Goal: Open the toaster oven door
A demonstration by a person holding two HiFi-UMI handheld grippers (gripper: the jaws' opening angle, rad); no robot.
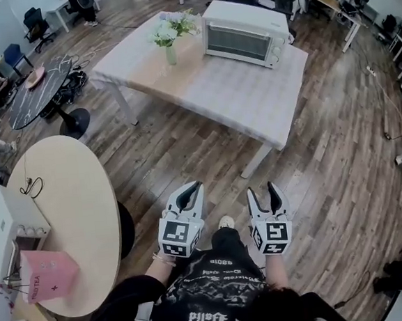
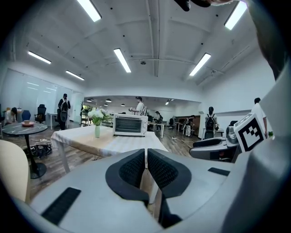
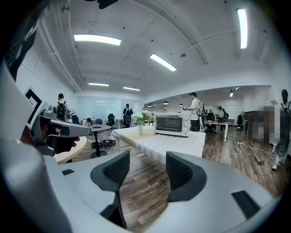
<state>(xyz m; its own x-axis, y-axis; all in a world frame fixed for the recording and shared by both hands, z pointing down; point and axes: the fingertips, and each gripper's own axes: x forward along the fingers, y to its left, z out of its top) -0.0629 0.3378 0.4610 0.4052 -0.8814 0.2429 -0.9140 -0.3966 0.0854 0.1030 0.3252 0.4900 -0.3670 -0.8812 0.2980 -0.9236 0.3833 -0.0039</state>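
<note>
A white toaster oven [image 1: 243, 39] stands at the far end of a cloth-covered table [image 1: 251, 96], its glass door closed. It appears small in the left gripper view [image 2: 130, 124] and in the right gripper view [image 3: 172, 124]. Both grippers hang near my body, far from the table. My left gripper [image 1: 191, 191] is shut with nothing between its pads [image 2: 132, 169]. My right gripper [image 1: 266, 194] is open and empty, its pads [image 3: 117, 169] wide apart over the wood floor.
A vase of white flowers [image 1: 170, 34] stands left of the oven. A round beige table [image 1: 72, 202] with a pink bag [image 1: 46, 273] is at my left, and a dark round table [image 1: 37, 90] beyond. Office chairs, desks and people fill the room's edges.
</note>
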